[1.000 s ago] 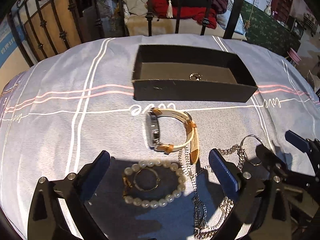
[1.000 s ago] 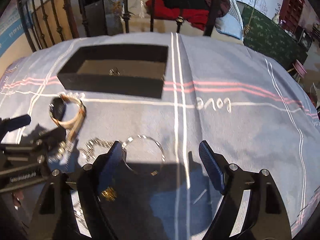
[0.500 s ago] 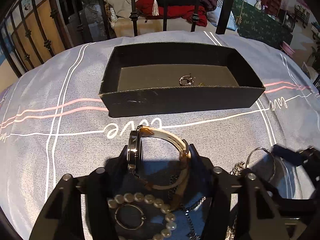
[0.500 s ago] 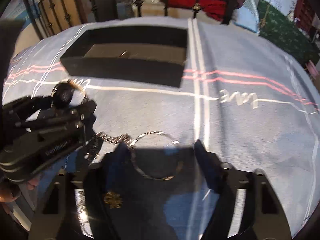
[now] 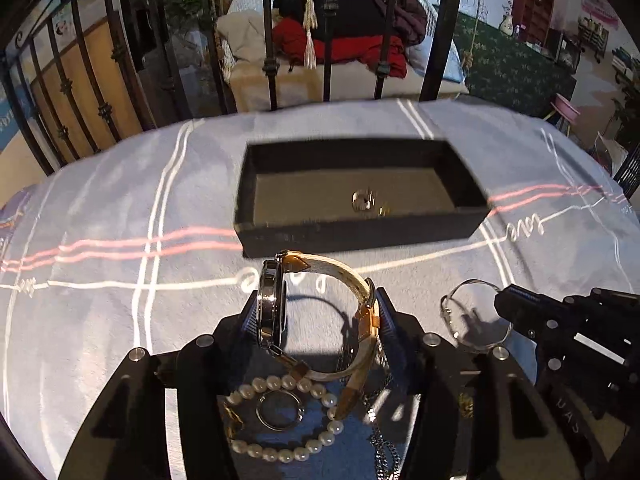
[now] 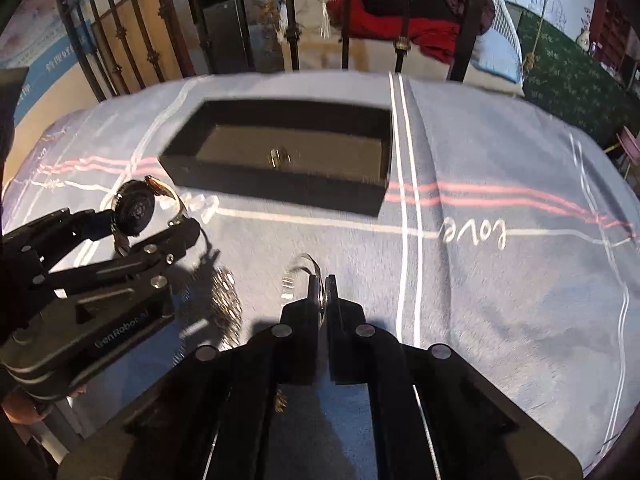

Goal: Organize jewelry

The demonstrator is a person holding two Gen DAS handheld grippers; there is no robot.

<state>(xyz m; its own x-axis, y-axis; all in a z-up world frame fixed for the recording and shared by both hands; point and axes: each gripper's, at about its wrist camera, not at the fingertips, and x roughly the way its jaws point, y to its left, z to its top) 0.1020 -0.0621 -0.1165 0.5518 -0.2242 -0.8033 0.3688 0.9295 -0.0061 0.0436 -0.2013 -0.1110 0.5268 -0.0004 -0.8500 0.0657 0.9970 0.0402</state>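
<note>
My left gripper [image 5: 316, 316] is shut on a wristwatch [image 5: 272, 304] with a cream and tan strap, held just above the cloth; it also shows in the right wrist view [image 6: 134, 208]. My right gripper [image 6: 322, 292] is shut on a thin silver bangle [image 6: 306, 270], also visible in the left wrist view [image 5: 474, 320]. A black open box [image 5: 360, 232] lies ahead with a small ring [image 5: 364, 200] inside. A pearl bracelet [image 5: 280, 416] around a metal ring [image 5: 280, 410] and a silver chain [image 6: 228, 300] lie on the cloth below.
The grey striped cloth [image 6: 500, 280] covers a rounded table. A black iron railing [image 5: 272, 40] stands behind the box, with bedding and red cloth [image 5: 360, 48] beyond it. A small gold charm [image 6: 280, 400] lies under my right gripper.
Both grippers have closed: the left onto the watch, the right onto the bangle. Both have lifted their items slightly off the cloth, nearer the box.
</note>
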